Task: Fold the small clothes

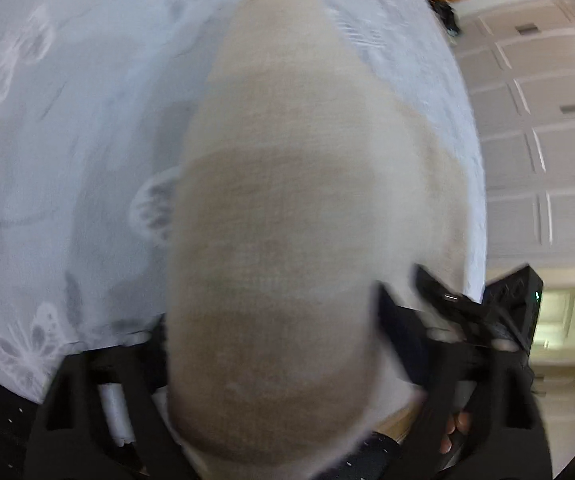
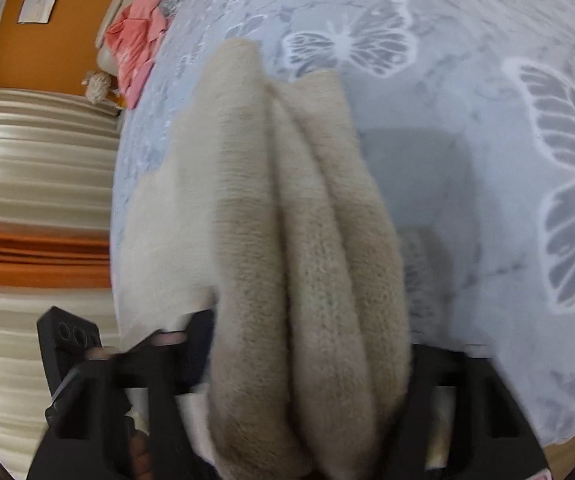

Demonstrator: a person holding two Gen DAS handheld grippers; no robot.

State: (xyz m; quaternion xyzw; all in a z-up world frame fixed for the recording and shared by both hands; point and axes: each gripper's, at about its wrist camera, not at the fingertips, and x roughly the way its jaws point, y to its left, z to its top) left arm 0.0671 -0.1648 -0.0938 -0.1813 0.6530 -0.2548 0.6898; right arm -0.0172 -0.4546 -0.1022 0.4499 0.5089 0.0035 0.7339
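Observation:
A beige knit garment (image 1: 279, 208) hangs between both grippers above a pale blue bedsheet with white butterflies (image 1: 67, 140). My left gripper (image 1: 271, 420) is shut on one end of it; the cloth covers the fingertips. In the right wrist view the same garment (image 2: 307, 260) is bunched in thick folds and my right gripper (image 2: 307, 432) is shut on it. The other gripper shows at the lower right of the left wrist view (image 1: 467, 320) and at the lower left of the right wrist view (image 2: 87, 352). Both views are motion-blurred.
A pink garment (image 2: 139, 44) lies at the far edge of the bed by an orange wall (image 2: 47, 52). White panelled cupboards (image 1: 547, 120) stand beyond the bed's right edge. Cream and orange striped curtains (image 2: 35, 220) are at the left.

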